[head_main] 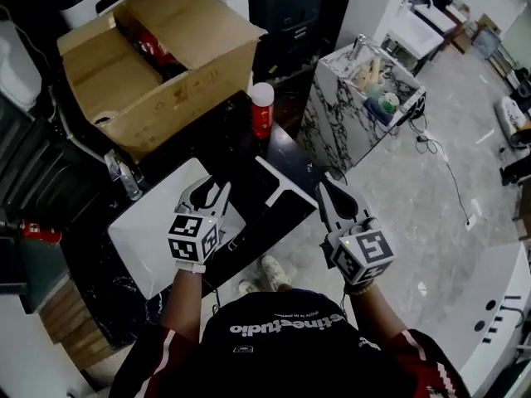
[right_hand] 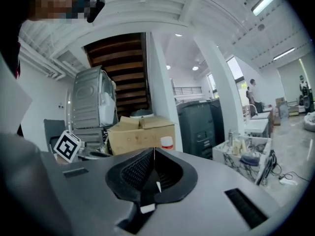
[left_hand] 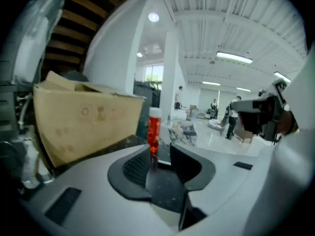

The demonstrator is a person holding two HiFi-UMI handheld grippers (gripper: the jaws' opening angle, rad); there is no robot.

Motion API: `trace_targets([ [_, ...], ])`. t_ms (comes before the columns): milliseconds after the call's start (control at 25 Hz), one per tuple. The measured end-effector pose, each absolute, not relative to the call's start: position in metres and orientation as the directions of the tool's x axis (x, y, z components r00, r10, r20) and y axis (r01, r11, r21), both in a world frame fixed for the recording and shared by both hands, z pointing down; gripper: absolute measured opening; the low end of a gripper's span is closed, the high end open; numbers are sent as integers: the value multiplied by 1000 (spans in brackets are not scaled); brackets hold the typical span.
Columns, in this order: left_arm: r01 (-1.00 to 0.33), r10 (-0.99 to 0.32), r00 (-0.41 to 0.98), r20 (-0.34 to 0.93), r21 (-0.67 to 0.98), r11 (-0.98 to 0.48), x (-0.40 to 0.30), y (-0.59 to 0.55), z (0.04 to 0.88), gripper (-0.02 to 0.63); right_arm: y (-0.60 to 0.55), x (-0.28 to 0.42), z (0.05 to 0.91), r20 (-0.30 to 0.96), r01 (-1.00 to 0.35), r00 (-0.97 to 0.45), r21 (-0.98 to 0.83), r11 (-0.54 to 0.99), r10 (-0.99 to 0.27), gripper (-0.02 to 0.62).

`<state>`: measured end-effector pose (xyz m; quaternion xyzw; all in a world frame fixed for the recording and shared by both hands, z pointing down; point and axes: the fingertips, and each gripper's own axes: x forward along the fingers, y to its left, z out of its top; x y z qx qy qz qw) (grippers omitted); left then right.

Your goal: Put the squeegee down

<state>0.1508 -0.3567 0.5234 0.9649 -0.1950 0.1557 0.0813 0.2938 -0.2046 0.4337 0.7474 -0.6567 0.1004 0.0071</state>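
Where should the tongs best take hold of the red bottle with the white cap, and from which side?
Grip the red bottle around its red middle, coming in level from the near side. It stands upright, slim and round, and the cardboard box crowds its left.

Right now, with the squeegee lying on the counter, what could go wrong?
1. The squeegee lies near the counter edge, between the left gripper and the right gripper. A careless sweep by either might knock it off.
2. The red bottle stands upright just ahead of the left gripper's open fingers. Pushing forward could tip it.
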Motion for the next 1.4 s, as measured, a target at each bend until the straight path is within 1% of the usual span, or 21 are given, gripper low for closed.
trace_targets([
  [80, -506, -483, 851, 208, 75, -859, 108, -381, 479, 82, -241, 274, 417, 110, -994, 7, -105, -18, -994, 40],
  [160, -616, -608, 786, 115, 52, -786, 56, -397, 441, 28, -274, 244, 397, 64, -991, -116, -78, 111, -991, 40],
  [240, -693, -688, 720, 86, 52, -719, 3, -403, 417, 15, -293, 205, 377, 33, -977, -209, -43, 207, -977, 40],
  [360, -770, -768, 638, 63, 78, -633, -76, -403, 396, 14, -316, 141, 356, 8, -946, -323, 12, 323, -946, 40],
  [440, -813, -814, 580, 35, 95, -575, -121, -397, 383, 14, -331, 106, 346, -11, -918, -396, 9, 396, -918, 40],
  [560, -856, -860, 509, -15, 90, -509, -164, -384, 363, 14, -347, 70, 334, -44, -882, -470, -25, 471, -882, 38],
  [840, -890, -892, 448, -59, 64, -451, -204, -372, 349, 14, -357, 31, 333, -50, -857, -515, -1, 516, -855, 38],
  [1400, -878, -878, 474, -63, 48, -477, -190, -384, 346, 14, -363, 40, 334, -42, -875, -484, 3, 485, -874, 38],
])
